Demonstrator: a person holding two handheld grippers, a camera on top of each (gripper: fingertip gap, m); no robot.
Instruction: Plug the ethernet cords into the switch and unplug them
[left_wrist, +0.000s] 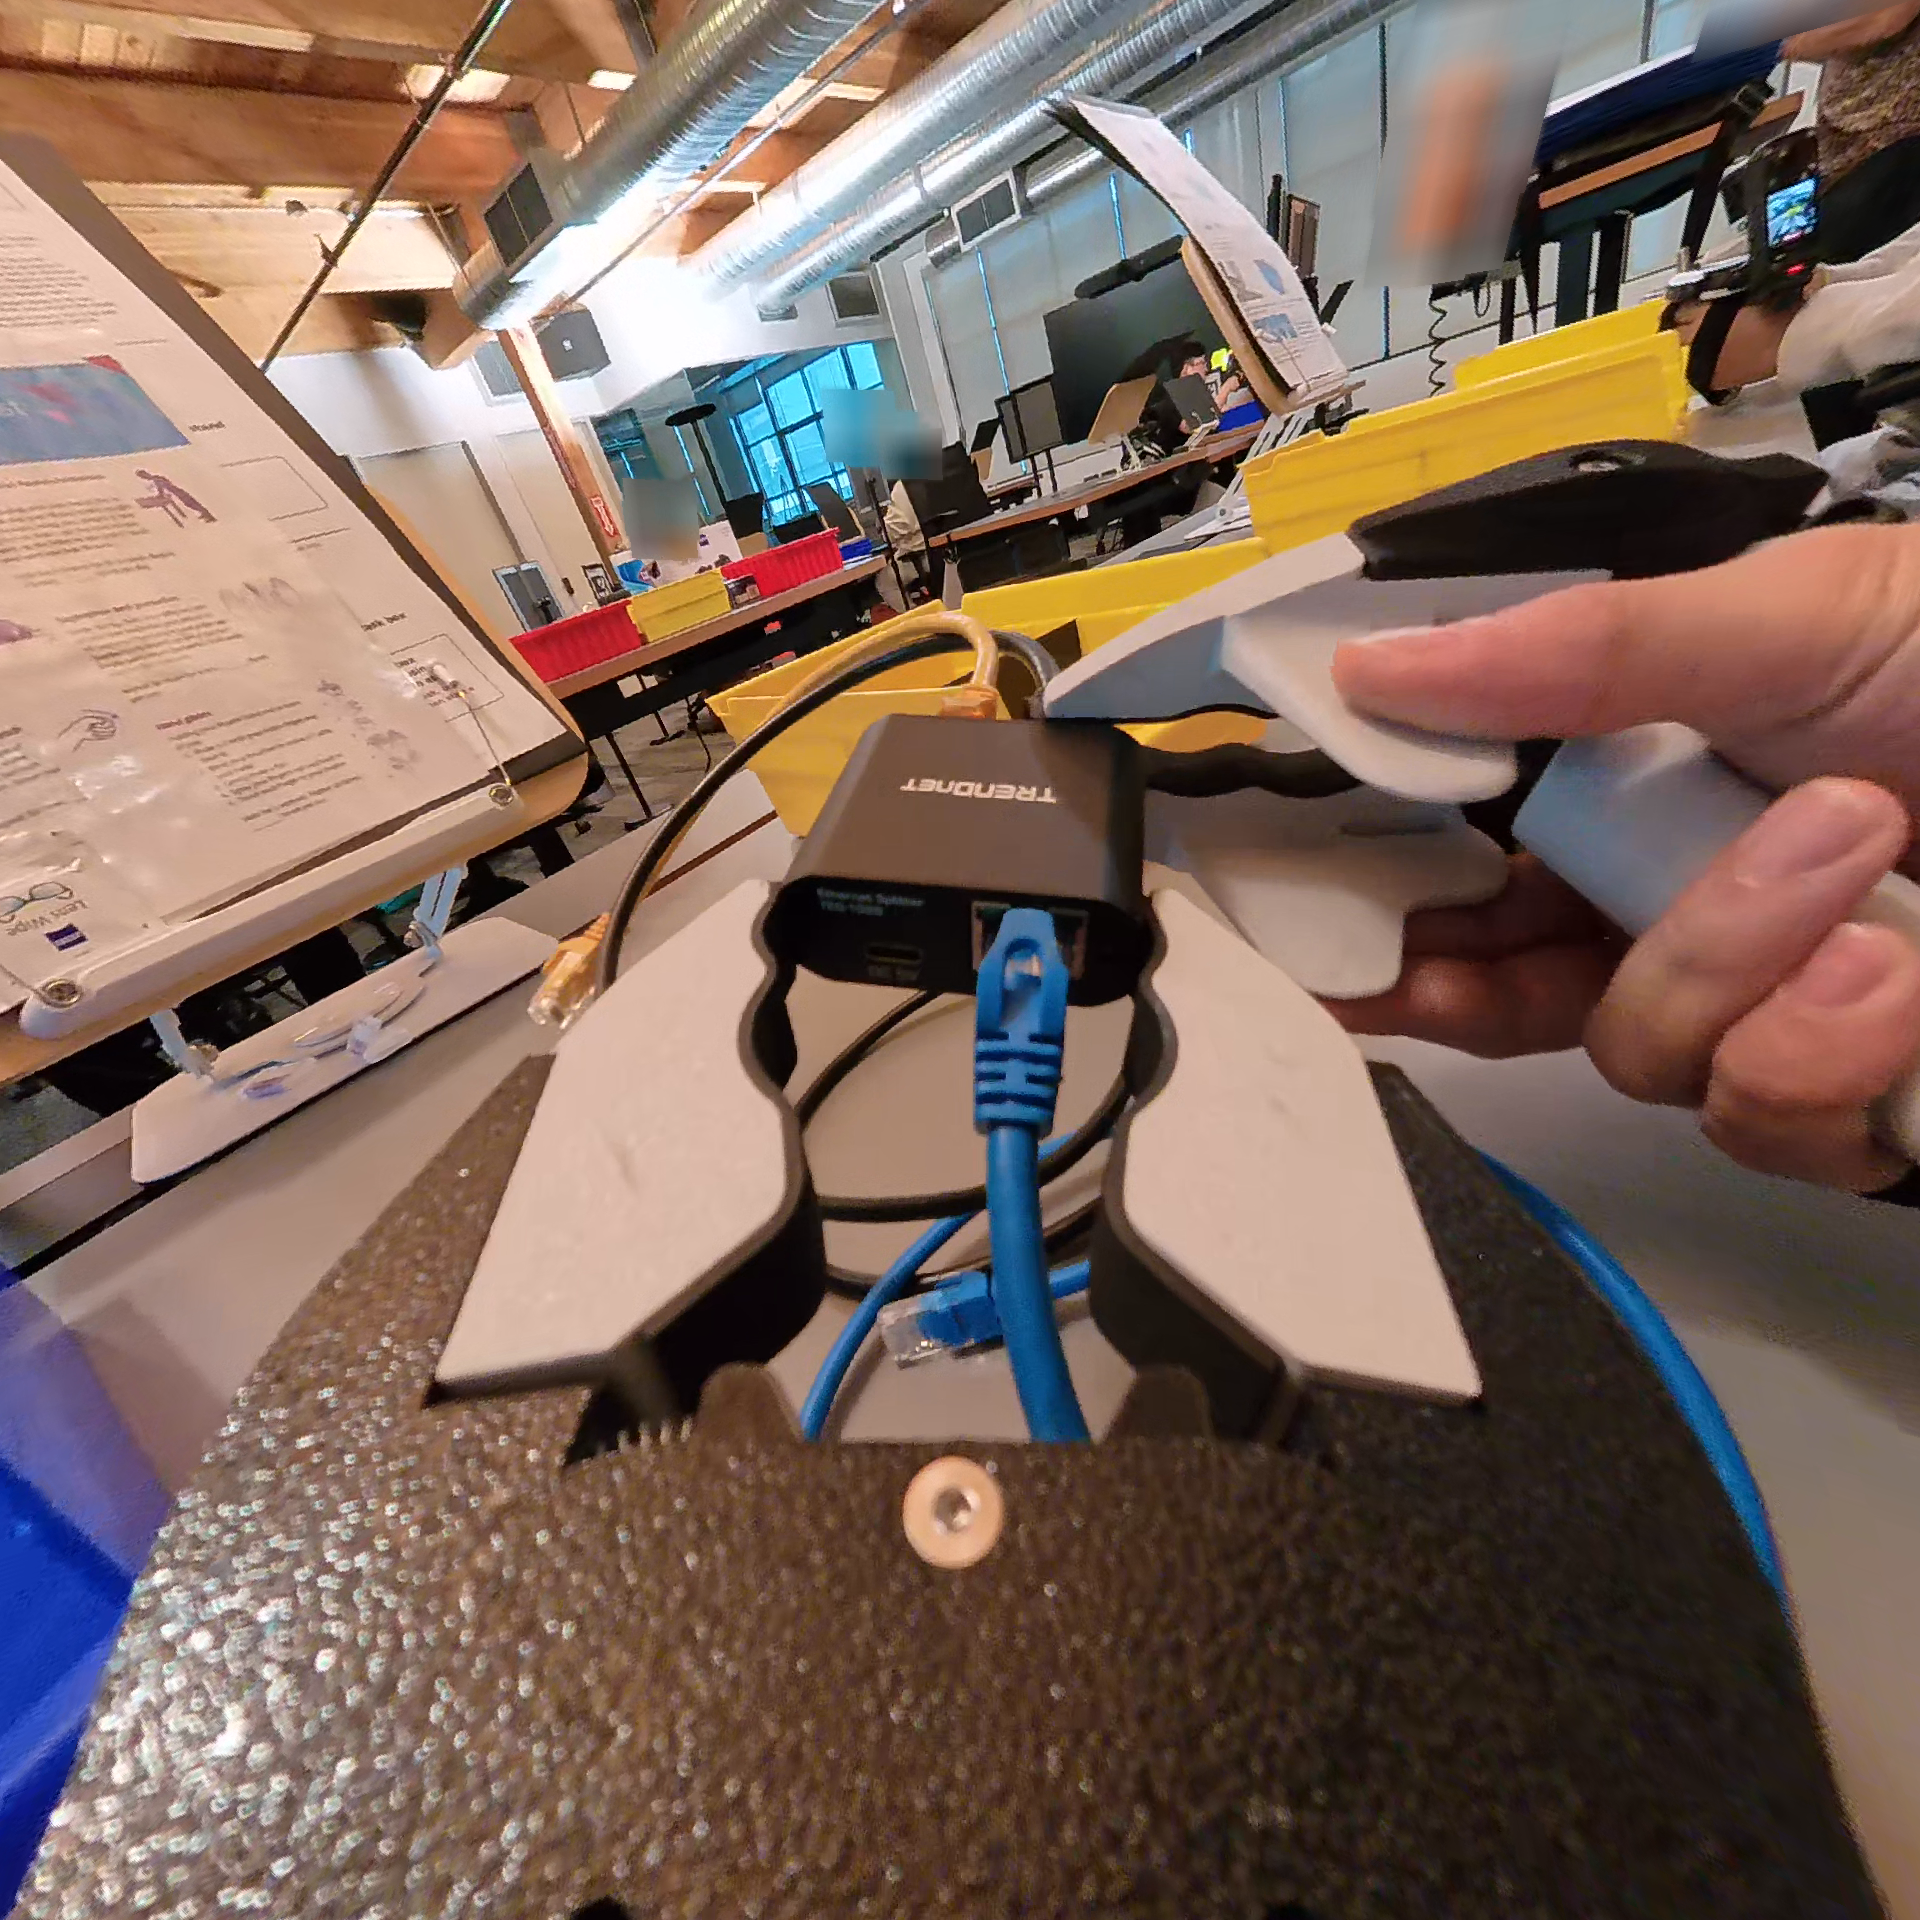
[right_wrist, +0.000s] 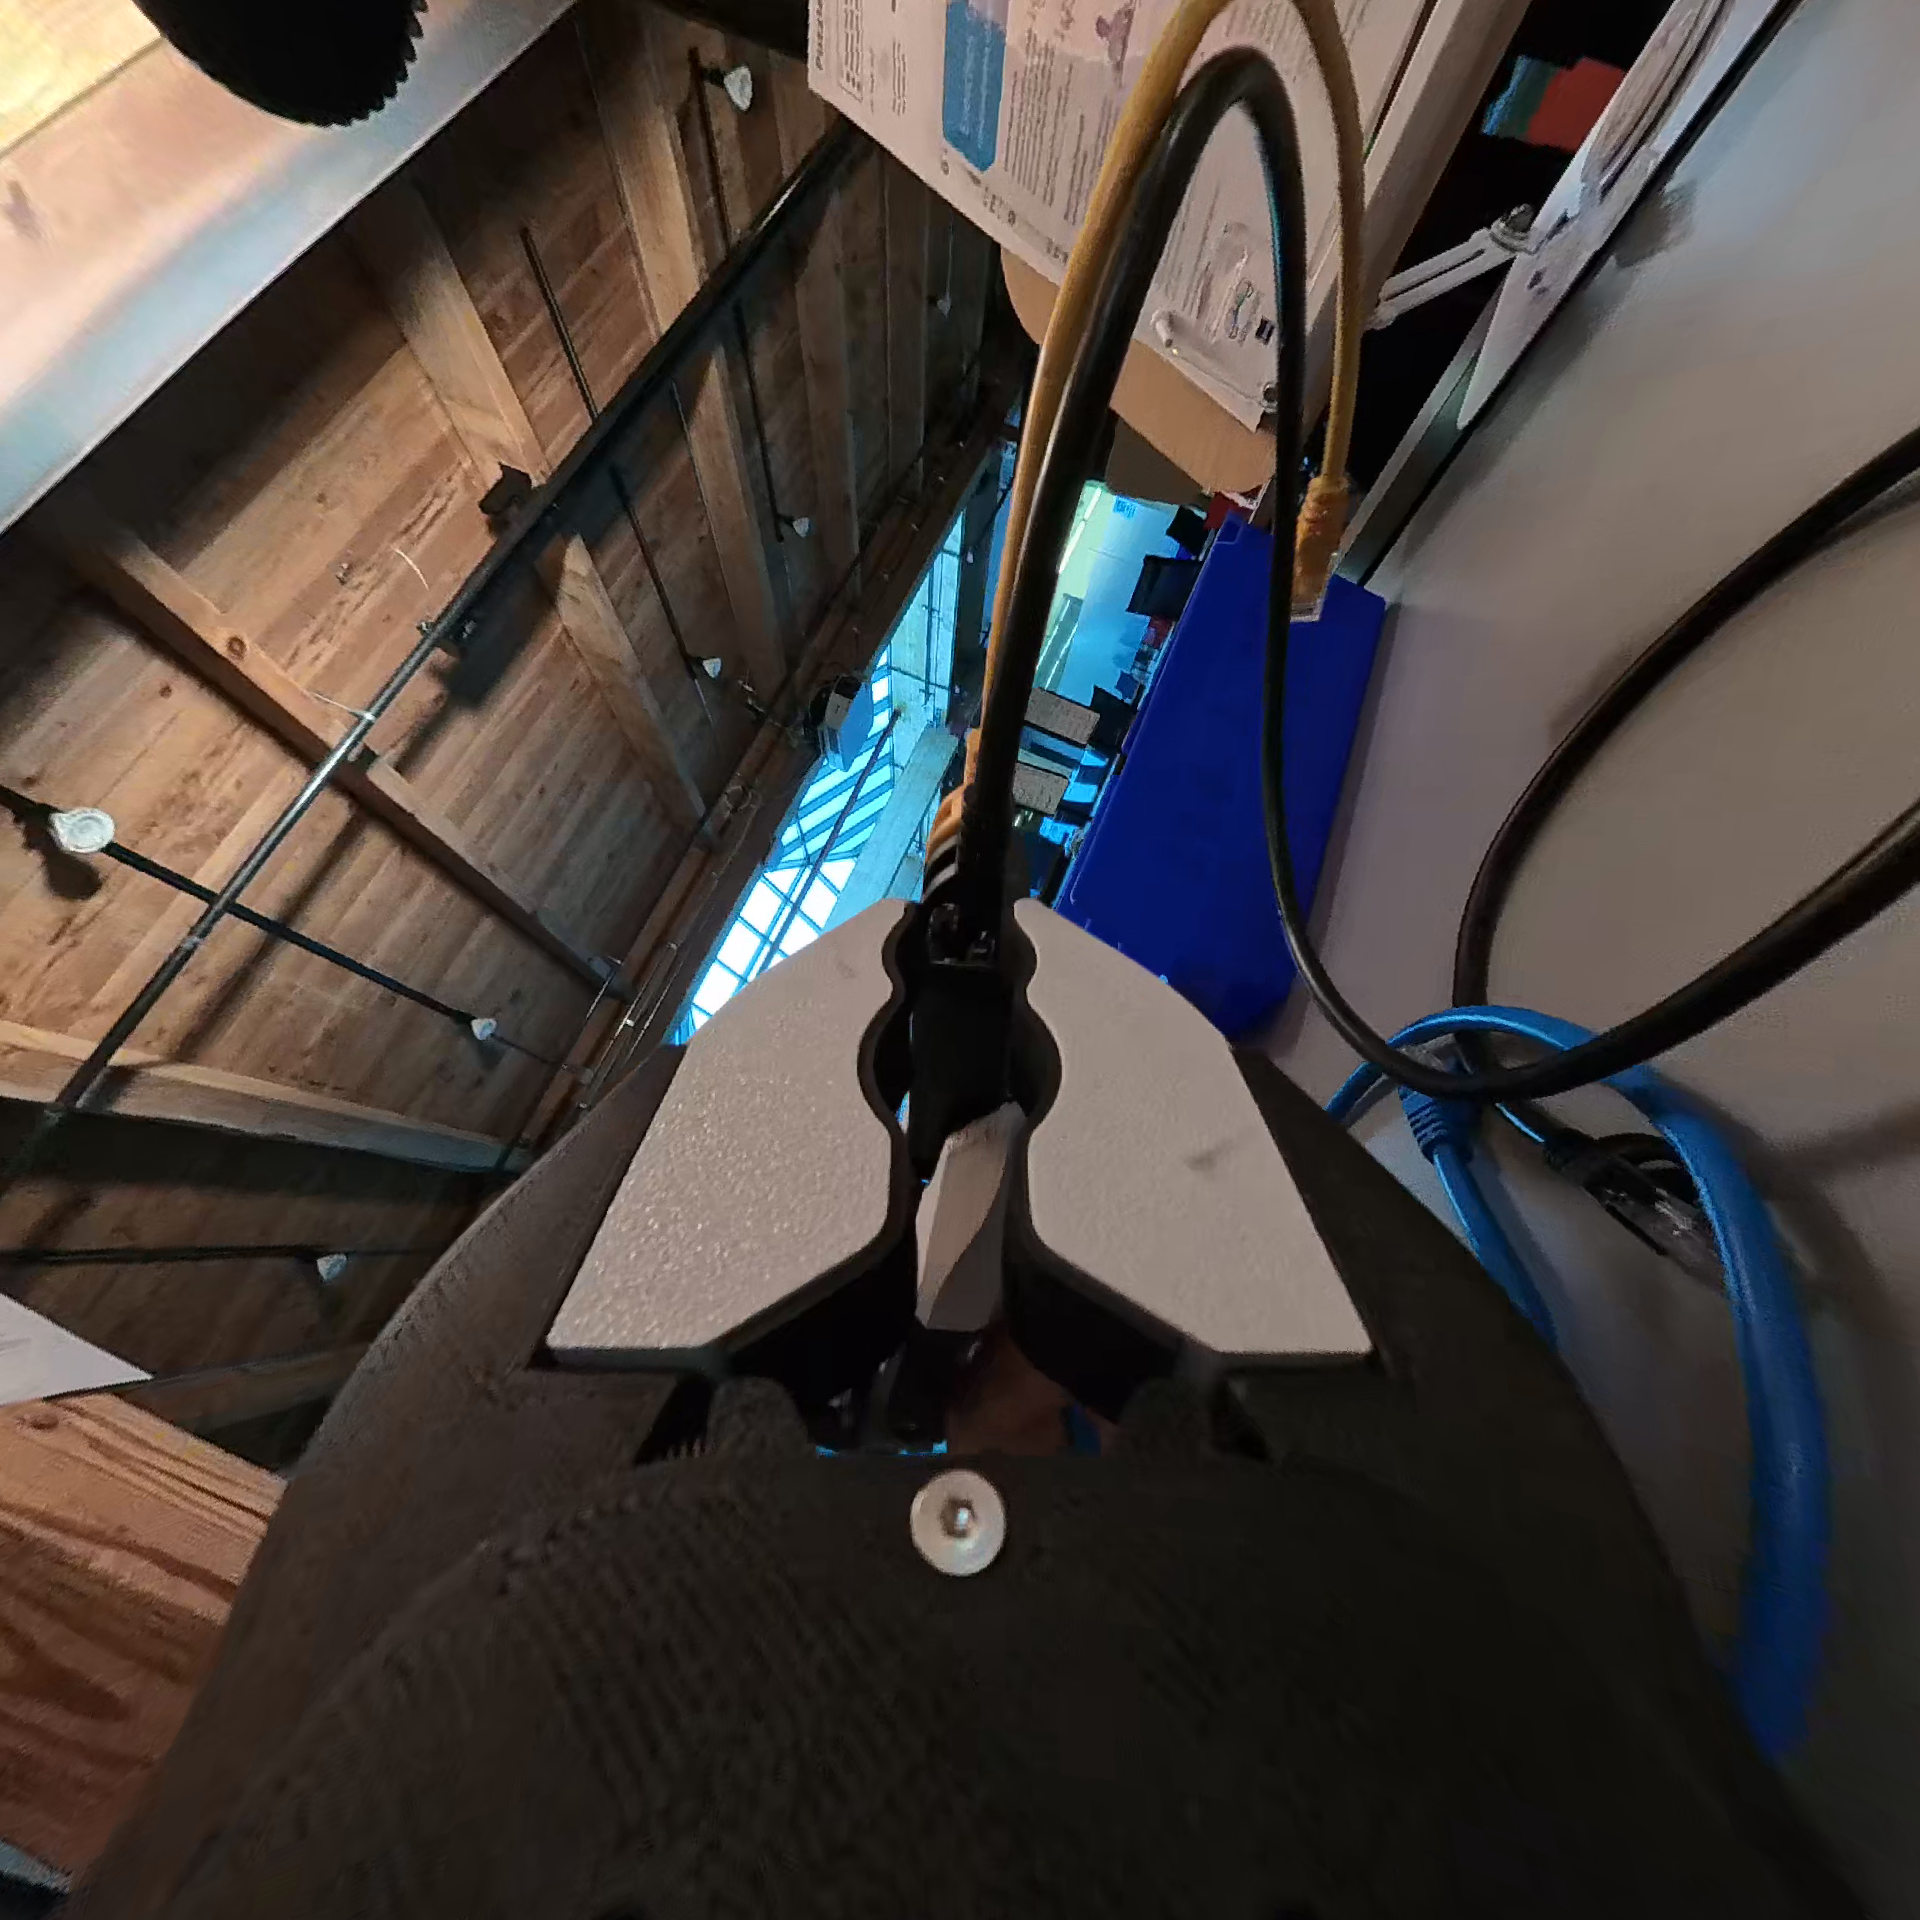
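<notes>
The black switch (left_wrist: 961, 842) sits lifted above the grey surface (left_wrist: 1558, 1299), clamped between the left claw (left_wrist: 961, 935) at its sides. A blue cord (left_wrist: 1023, 1039) is plugged into its front port. The right claw (right_wrist: 961, 997), rolled sideways, is clenched on a black cord (right_wrist: 971, 935) at the switch's rear, beside a yellow cord (left_wrist: 971, 665). A hand (left_wrist: 1714, 883) grips that tool.

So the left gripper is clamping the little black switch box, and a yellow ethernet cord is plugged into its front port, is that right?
Not quite: the left wrist view shows a blue ethernet cord in the front port. The little black switch box does sit clamped in the left gripper.
</notes>
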